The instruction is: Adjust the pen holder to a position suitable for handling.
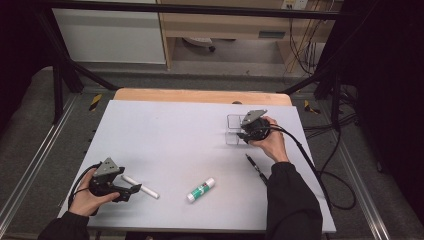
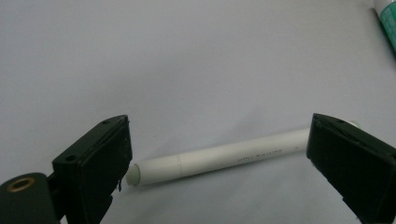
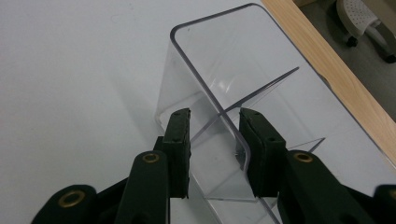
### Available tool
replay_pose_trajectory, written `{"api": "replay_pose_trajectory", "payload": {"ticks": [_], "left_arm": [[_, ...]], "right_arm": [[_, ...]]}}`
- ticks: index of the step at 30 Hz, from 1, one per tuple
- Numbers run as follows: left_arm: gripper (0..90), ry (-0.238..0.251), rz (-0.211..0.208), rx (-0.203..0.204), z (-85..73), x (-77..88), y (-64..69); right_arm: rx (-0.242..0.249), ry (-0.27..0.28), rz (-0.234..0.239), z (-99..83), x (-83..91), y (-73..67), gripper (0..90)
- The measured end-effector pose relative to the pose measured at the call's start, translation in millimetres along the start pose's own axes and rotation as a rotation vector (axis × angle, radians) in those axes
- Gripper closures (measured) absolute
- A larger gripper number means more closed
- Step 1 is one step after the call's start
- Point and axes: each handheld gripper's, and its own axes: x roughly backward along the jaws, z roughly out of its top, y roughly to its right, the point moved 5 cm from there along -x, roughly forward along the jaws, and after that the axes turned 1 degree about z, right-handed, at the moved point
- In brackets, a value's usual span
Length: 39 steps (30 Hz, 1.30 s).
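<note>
— Where seen from the high view: left gripper [image 1: 131, 190] low at lower left of the frame, held in a hand [image 1: 85, 200], jaws spread wide over the grey table [image 1: 170, 140].
— And between those jaws?
— White pen [image 1: 140, 186], lying flat, just right of the gripper. Runs across the gap in the left gripper view [image 2: 219, 156], one end by the left jaw, the other passing behind the right jaw. Jaws apart from it on both sides, not closed.
— Right side?
— Right gripper [image 1: 240, 134] at upper right of centre, gripped by the other hand [image 1: 272, 142], cable trailing off toward the right edge. Jaws narrow, straddling one wall of a clear plastic divided box [image 3: 219, 74]; contact with the wall hard to tell. Box near the wooden far edge [image 1: 200, 95] of the table.
— Anything else?
— Glue stick [image 1: 201, 190] with green label at lower centre, well apart from the pen. Black pen [image 1: 255, 166] just beside the right sleeve.
</note>
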Motion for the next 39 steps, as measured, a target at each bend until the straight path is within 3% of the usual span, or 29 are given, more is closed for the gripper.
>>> {"api": "replay_pose_trajectory", "payload": {"ticks": [19,21,23,27,32,39], "left_arm": [[7.0,0.000,0.002,-0.001,0.3,0.2,0.2],[7.0,0.002,0.001,0.000,0.3,0.7,-0.1],[7.0,0.003,0.003,0.001,0.3,0.9,-0.6],[7.0,0.003,0.004,0.001,0.2,1.0,-0.7],[7.0,0.006,0.003,0.000,1.0,1.6,-0.1],[7.0,0.006,0.004,0.000,0.9,1.8,0.0]], "right_arm": [[0.100,-0.036,0.052,2.0,13.9,-10.8,88.5],[0.110,-0.014,0.026,3.2,14.3,-9.3,89.1],[0.098,-0.001,0.043,4.6,16.8,-8.4,89.0],[0.143,-0.015,0.035,9.6,20.6,-11.3,89.1],[0.207,0.013,0.065,25.4,25.5,-23.1,89.1],[0.302,0.046,0.147,51.8,21.6,-55.9,89.1]]}}
